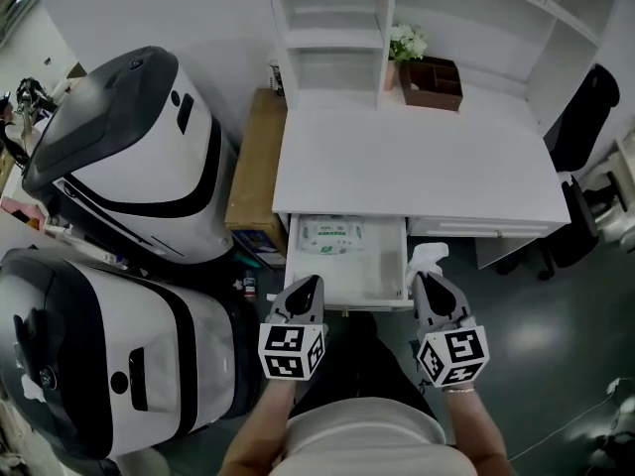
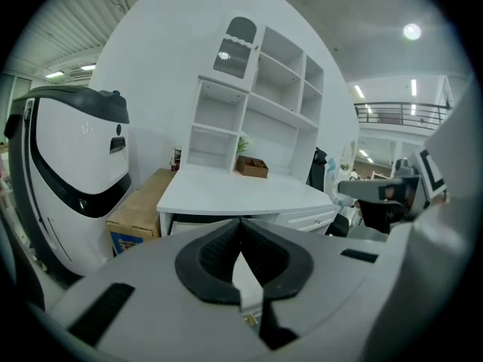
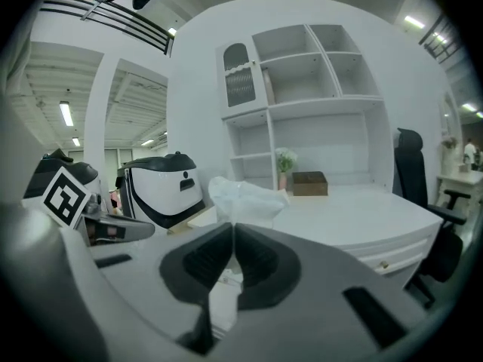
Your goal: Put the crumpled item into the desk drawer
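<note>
Pinching the crumpled item [image 3: 245, 198] in the right gripper [image 1: 427, 284], pads pressed onto its lower folds, with the white wad bulging out above the tips. Held just outside the right wall of the open drawer [image 1: 382, 266], near its front corner and below the front edge of the desk [image 1: 417, 157], not yet over the drawer's floor. Carrying nothing in the left gripper [image 1: 306, 288], jaws pressed together tip to tip, parked at the drawer's front lip toward its left side. Inside the drawer, only a packet of wipes [image 1: 332, 234] at the back left, tucked close under the desk edge; bare floor across the front and the right half. To the right, a closed drawer front [image 1: 486, 229] flush under the desktop. On the desktop, wide and bare up to the shelf unit [image 1: 337, 38] at the back, with a brown tray [image 1: 432, 82] and a small pot of flowers [image 1: 407, 43] just beside it. Crowded on the left by two large white-and-black machines [image 1: 129, 147] and a cardboard box [image 1: 256, 167] against the desk's left side; on the right, a black office chair [image 1: 580, 127] near the desk's far corner, with open dark floor [image 1: 536, 365] in front.
</note>
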